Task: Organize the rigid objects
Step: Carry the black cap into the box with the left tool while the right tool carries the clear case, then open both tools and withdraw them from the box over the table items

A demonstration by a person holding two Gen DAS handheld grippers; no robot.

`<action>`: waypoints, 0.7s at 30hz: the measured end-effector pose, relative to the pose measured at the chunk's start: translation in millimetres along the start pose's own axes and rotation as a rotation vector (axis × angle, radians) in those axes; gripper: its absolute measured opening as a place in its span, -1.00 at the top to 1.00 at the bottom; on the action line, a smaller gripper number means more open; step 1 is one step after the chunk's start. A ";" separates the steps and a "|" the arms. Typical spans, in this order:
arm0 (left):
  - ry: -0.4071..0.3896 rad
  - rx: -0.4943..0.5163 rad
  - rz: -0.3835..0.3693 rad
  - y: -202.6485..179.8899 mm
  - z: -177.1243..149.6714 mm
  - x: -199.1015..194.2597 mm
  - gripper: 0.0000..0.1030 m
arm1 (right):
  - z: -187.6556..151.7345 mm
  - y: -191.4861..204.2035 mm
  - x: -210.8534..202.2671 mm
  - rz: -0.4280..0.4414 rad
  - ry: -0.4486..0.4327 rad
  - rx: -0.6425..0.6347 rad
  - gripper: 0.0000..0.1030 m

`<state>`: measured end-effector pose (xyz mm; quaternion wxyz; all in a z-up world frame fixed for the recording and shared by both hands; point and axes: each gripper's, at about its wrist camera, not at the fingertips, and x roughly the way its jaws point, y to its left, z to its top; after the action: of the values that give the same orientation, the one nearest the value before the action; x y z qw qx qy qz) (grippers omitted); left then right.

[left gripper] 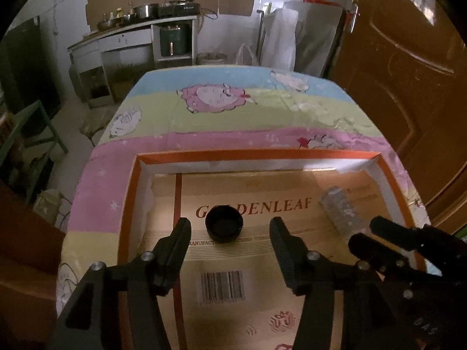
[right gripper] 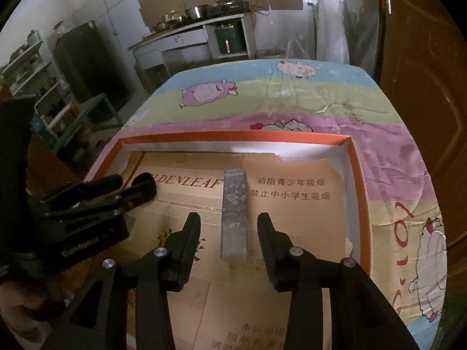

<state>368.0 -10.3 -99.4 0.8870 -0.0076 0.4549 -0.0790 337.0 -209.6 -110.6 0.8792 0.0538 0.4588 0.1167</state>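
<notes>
A shallow orange-rimmed box [left gripper: 256, 155] lined with tan cardboard lies on the table; it also shows in the right wrist view [right gripper: 233, 137]. A black round cap [left gripper: 224, 223] lies open side up on the lining. My left gripper [left gripper: 230, 227] is open just above it, fingers either side, empty. A grey patterned rectangular bar [right gripper: 234, 218] lies flat in the box, also visible in the left wrist view [left gripper: 340, 210]. My right gripper [right gripper: 229, 223] is open, straddling the bar's near half. Each gripper appears in the other's view: the right [left gripper: 376, 233], the left [right gripper: 131, 185].
The table wears a pastel sheep-print cloth [left gripper: 233, 108]. A brown wooden door [left gripper: 408, 87] stands to the right. A kitchen counter with pots [left gripper: 146, 17] is at the back, green shelving [right gripper: 58, 108] to the left.
</notes>
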 end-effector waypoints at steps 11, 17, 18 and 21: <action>-0.068 -0.021 -0.002 1.0 -8.7 -42.6 -0.08 | -9.4 2.7 -24.1 0.000 -0.018 0.004 0.19; -0.096 -0.013 -0.002 -1.6 -18.9 -66.6 -0.08 | -18.9 10.9 -41.6 -0.001 -0.025 -0.010 0.19; -0.098 -0.013 -0.003 -1.4 -21.0 -70.5 -0.08 | -20.8 12.3 -44.7 -0.001 -0.027 -0.010 0.19; -0.110 -0.014 0.002 0.2 -29.2 -84.3 -0.08 | -27.2 16.6 -55.2 0.001 -0.035 -0.012 0.19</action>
<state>296.0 4.0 -48.6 0.9107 -0.0177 0.4058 -0.0747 281.7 -207.9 -79.0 0.8872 0.0508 0.4428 0.1189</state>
